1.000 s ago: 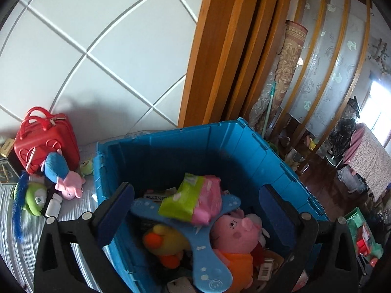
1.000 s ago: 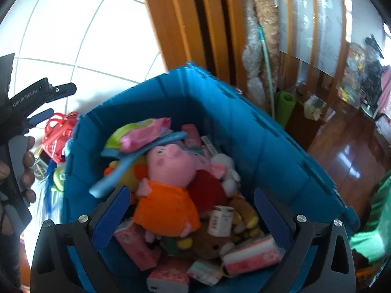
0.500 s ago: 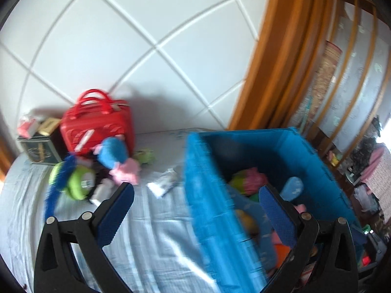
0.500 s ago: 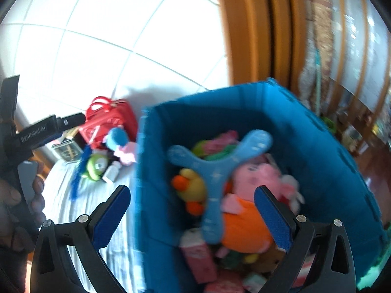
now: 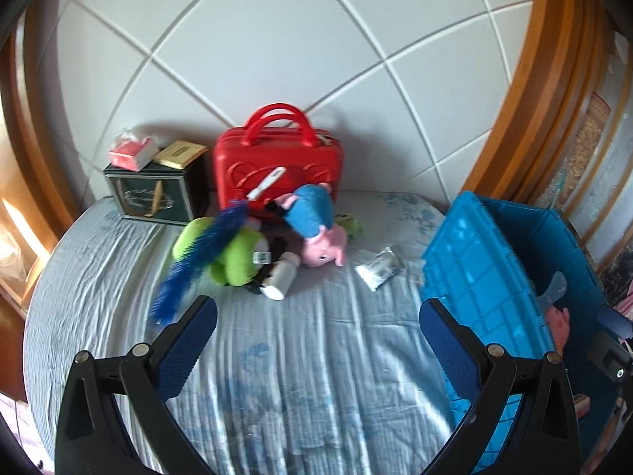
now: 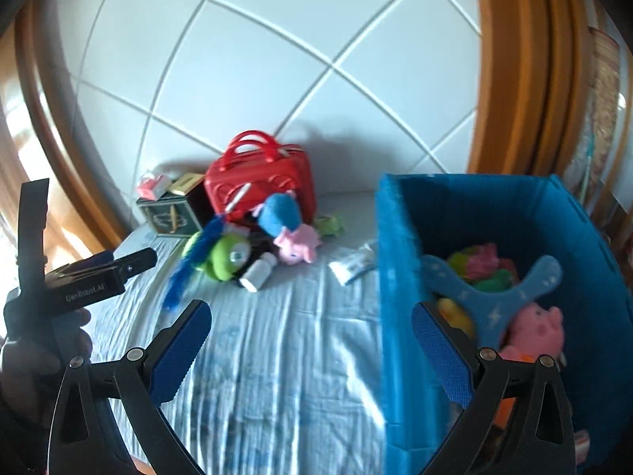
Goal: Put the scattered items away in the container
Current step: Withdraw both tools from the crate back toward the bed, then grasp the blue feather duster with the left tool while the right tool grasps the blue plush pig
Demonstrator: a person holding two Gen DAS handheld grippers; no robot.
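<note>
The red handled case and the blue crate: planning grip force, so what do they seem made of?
The red handled case looks like hard glossy plastic: moulded relief, shiny highlights. The blue crate seems rigid plastic too, semi-gloss, with moulded ribs on its wall. Neither can be confirmed by sight alone.

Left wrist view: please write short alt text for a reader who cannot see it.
The open, empty left gripper hangs above a blue bedsheet, facing scattered toys piled before a red case. A blue bin stands at the right, already holding toys.
</note>
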